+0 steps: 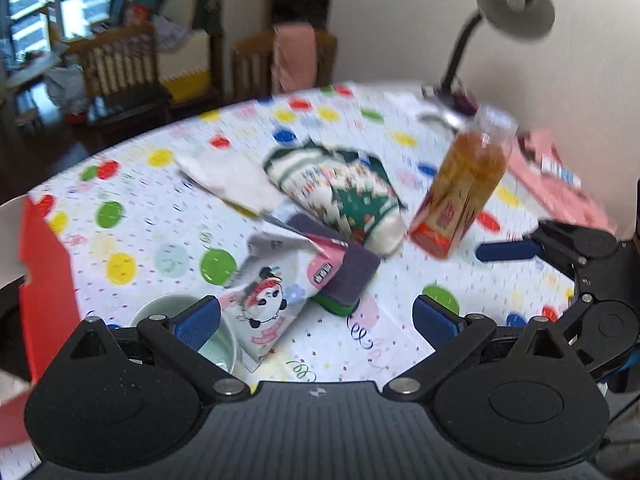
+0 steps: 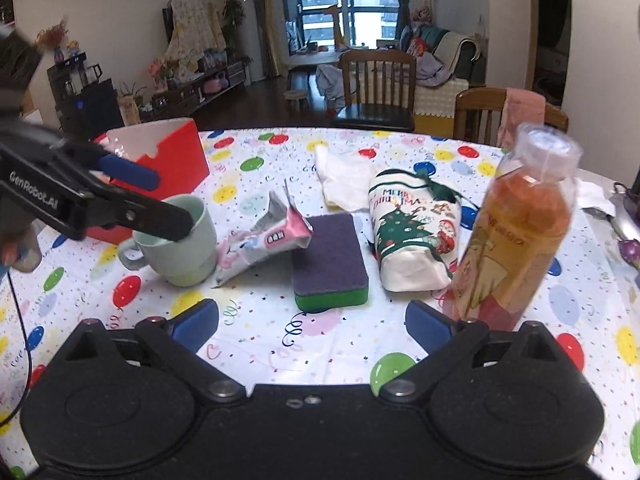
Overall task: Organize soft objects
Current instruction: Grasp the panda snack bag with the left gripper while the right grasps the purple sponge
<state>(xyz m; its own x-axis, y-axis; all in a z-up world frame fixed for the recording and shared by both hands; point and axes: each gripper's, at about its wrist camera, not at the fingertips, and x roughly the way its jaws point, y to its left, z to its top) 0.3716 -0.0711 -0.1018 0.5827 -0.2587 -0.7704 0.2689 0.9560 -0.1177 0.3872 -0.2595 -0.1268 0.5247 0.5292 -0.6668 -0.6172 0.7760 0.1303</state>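
- The purple-topped sponge with a green base lies flat at the centre of the right wrist view, on the worktop with its balloon-print cloth; in the left wrist view it sits just right of centre, partly under a packet.
- The crumpled pink and white snack packet with a panda print lies just left of the sponge, its torn end touching the sponge's upper left corner.
- The Christmas-tree stocking in cream and green fabric lies just right of the sponge, near it but apart.
- A pale cream cloth lies beyond, in the upper middle, its right edge meeting the stocking.
- A clear plastic bottle of amber drink stands upright at the right of the frame, beside the stocking.
- A mint green mug stands left of the packet, with a red open box behind it in the upper left.
- The right claw hovers low in the frame, fingers spread wide and holding nothing.
- The left claw is likewise spread wide and empty; in the right wrist view it reaches in from the left over the mug's rim.
- The left wrist view is motion-blurred; a grey desk lamp shows in its upper right.
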